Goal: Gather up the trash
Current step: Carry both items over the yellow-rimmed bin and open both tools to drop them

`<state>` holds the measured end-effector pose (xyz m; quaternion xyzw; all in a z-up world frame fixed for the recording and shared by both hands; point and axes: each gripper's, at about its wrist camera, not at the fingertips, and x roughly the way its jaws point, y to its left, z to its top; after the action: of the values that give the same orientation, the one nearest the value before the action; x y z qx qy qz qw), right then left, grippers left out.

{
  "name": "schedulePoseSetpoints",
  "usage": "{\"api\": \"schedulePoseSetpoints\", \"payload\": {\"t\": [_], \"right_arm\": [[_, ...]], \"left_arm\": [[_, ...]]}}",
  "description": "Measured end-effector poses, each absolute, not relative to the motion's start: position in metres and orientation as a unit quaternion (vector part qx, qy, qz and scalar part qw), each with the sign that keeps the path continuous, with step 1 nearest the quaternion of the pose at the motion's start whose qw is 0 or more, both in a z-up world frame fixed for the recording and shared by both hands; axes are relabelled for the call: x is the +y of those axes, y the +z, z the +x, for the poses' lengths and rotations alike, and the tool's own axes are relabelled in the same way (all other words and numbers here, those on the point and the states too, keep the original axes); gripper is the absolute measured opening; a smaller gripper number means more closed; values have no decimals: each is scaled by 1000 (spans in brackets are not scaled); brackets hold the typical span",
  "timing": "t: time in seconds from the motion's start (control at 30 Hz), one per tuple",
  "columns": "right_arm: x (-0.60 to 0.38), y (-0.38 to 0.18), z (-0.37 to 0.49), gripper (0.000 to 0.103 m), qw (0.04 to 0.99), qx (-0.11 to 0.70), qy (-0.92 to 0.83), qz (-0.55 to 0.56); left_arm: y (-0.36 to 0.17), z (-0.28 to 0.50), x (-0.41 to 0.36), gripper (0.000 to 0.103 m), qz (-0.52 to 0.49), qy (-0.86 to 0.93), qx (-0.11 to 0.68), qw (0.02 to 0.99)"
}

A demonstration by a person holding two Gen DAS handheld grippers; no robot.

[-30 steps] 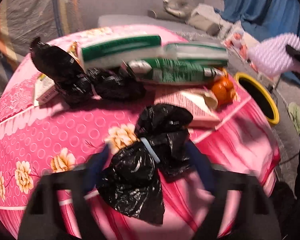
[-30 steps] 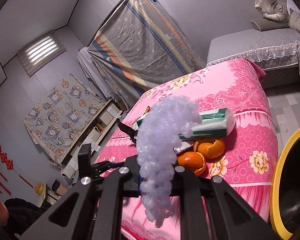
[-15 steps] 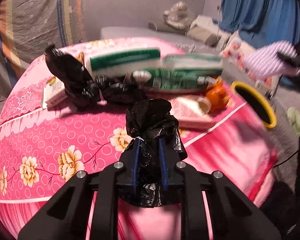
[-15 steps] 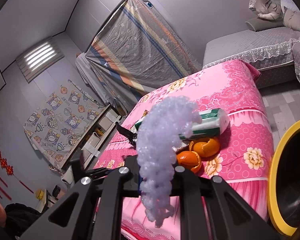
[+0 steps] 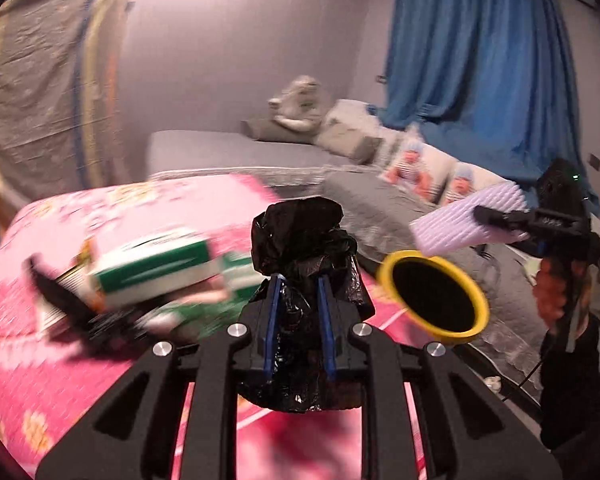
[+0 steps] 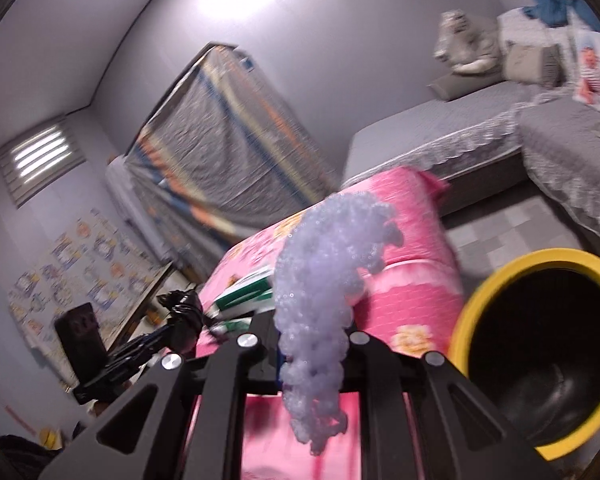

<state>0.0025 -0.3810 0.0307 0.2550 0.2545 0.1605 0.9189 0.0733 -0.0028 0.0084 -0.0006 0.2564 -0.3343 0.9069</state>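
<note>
My left gripper (image 5: 298, 280) is shut on a crumpled black plastic bag (image 5: 304, 236), lifted clear of the pink flowered tablecloth (image 5: 28, 360). My right gripper (image 6: 314, 320) is shut on a pale purple sheet of bubble wrap (image 6: 324, 264) that droops below the fingers. The same bubble wrap (image 5: 468, 220) and right gripper (image 5: 500, 216) show at the right of the left wrist view, just above a black bin with a yellow rim (image 5: 434, 296). That bin (image 6: 540, 364) lies to the lower right of the right gripper. The left gripper with its black bag (image 6: 182, 312) appears at the left.
Green and white cartons (image 5: 152, 268) and another black bag (image 5: 64, 304) lie blurred on the table. A grey sofa (image 5: 228, 152) with pillows and a soft toy (image 5: 300, 100) stands behind, blue curtains (image 5: 476, 60) at right. A covered rack (image 6: 220, 152) leans against the wall.
The left gripper closed on the black bag and lifted it off the table, swinging right toward the bin. The right gripper carried the bubble wrap sideways, closer to the bin's mouth.
</note>
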Motion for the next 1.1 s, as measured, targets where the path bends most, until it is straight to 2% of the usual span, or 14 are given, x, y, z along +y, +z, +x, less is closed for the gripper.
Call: {"api": "schedulePoseSetpoints", "payload": {"t": [0.33,0.67,1.1], "right_arm": [[-461,-4,-28,12,933,245,7,262],[-509,-53,-31,12,919,275,-91,268],[-539,-94,0,12,893,327,-141,277]], "left_arm": [[4,112,-143,17,21,-434,288,853],[-43,135,-270,17,45,-481,336,808],[-85,148,-326,19,54,-458,364,809]]}}
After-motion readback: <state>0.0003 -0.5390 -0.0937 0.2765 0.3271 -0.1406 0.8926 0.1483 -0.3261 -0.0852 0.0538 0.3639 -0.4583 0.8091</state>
